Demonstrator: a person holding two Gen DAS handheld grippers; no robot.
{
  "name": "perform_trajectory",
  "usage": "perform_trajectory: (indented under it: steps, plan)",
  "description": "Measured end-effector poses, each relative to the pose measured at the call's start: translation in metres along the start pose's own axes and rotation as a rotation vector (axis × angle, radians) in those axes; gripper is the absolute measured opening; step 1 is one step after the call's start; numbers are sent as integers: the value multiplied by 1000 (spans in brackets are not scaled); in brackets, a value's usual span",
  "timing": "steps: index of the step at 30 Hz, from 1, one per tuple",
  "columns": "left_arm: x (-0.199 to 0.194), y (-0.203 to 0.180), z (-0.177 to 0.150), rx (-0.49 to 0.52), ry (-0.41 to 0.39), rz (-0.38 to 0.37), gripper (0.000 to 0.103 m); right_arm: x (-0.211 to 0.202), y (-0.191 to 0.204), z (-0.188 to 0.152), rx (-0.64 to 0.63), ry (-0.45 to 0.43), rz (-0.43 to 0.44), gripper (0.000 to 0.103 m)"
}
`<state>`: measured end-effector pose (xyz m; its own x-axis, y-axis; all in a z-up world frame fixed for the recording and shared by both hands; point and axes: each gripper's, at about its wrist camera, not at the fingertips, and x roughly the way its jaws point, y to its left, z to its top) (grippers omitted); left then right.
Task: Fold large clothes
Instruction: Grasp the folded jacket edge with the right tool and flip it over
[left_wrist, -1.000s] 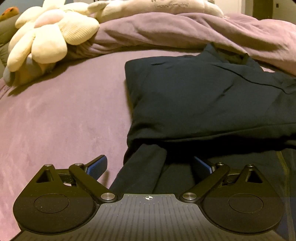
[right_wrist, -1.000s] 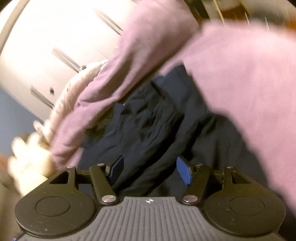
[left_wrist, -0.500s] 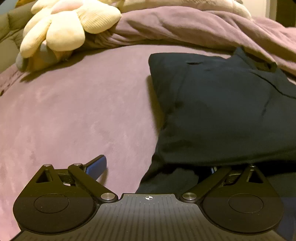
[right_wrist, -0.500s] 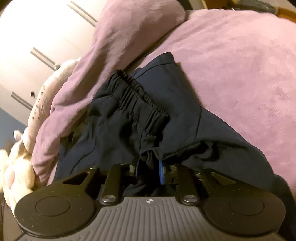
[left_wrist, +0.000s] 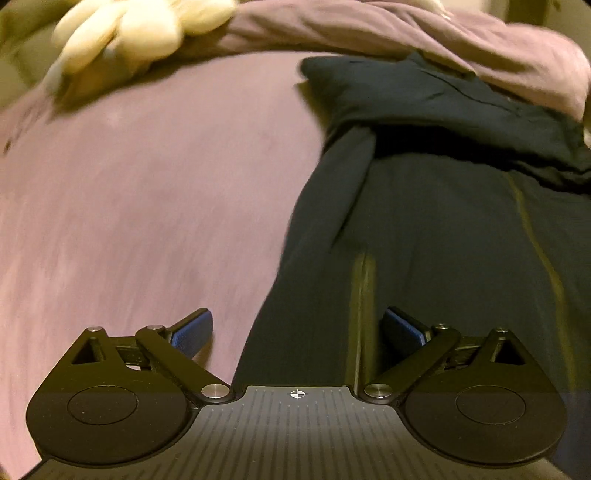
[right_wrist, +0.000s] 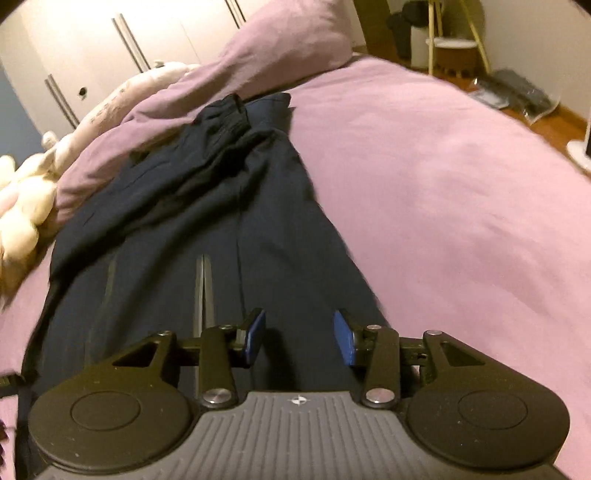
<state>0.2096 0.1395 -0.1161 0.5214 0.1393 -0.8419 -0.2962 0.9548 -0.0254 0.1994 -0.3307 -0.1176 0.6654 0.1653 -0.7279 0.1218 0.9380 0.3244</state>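
On the left, our left gripper (left_wrist: 297, 334) hangs low over the near end of the trousers (left_wrist: 424, 236), fingers spread wide and holding nothing; one pad sits over the bedspread (left_wrist: 147, 192), the other over dark cloth. Past it, a cream plush toy (left_wrist: 147, 22) lies against the bunched duvet (left_wrist: 424, 33) at the far side.

Toward the right, our right gripper (right_wrist: 300, 336) is also spread and empty, both pads above the trouser leg near its right edge.

What could go wrong, as we judge it: the upper part is already doubled back on the legs, loosely, and a pull on the near end could drag that fold open or slide the whole garment across the smooth bedspread. With one left pad off the cloth, closing now might catch only a thin edge, or the cover beneath. The two grips could also land unevenly and skew the next fold.

The trousers lie lengthwise on the bed, running away from us to the duvet. They are dark navy, thin and limp, with pale stripes down the leg (right_wrist: 202, 291) and a gathered waistband (right_wrist: 225, 110) at the far end. The far half is rumpled; the near half lies fairly flat.
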Motion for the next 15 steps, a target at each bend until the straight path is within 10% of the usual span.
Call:
perform_trajectory:
  steps: [2, 4, 11, 15]
  plan:
    - [-15, 19, -23, -75, 42, 7, 102, -29, -7, -21, -54, -13, -71, 50]
    - [-30, 38, -43, -149, 51, -24, 101, -48, -13, -35, -82, -37, -136, 80]
    - [-60, 70, -81, -205, 75, -132, 101, -72, -42, -42, 5, -18, -76, 78]
    - [-54, 77, -82, -236, 100, -259, 101, -61, -42, -41, 63, 47, 8, 58]
